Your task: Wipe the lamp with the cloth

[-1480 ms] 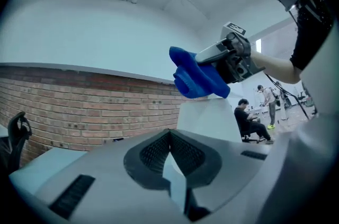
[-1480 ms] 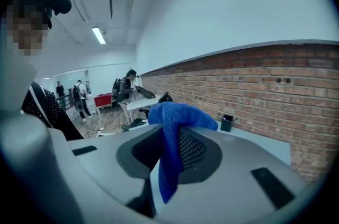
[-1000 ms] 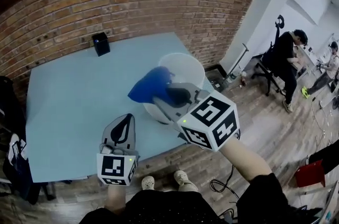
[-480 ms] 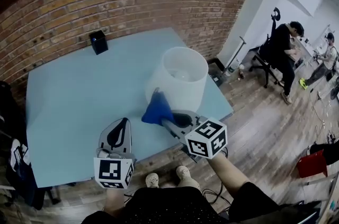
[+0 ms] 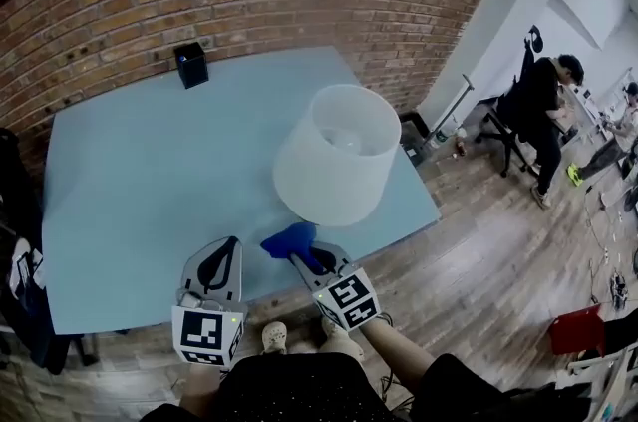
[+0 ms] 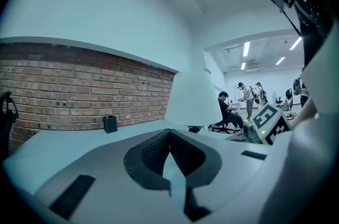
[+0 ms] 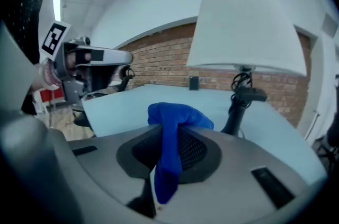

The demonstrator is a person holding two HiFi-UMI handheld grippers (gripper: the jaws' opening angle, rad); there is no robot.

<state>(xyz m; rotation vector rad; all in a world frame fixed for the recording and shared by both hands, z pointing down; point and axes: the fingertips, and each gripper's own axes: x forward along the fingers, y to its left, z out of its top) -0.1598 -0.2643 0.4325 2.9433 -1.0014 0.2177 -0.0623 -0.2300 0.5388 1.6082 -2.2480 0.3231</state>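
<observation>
Wipe step in hand: cloth clear of lamp.
The desk (image 5: pixel 150 171) carries the lamp (image 5: pixel 337 156) near its right edge. I have the cloth (image 5: pixel 289 238) clamped in the right gripper (image 5: pixel 307 257), low in front of the lamp. The left gripper (image 5: pixel 227 250) is closed, empty. Next, I judge: raise the cloth onto the lamp.

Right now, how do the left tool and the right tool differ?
The right tool is shut on the cloth; the left tool is shut on nothing. The right tool sits nearer the lamp; the left tool is farther. Both hang at the near edge of the table, neither touching the lamp.
</observation>
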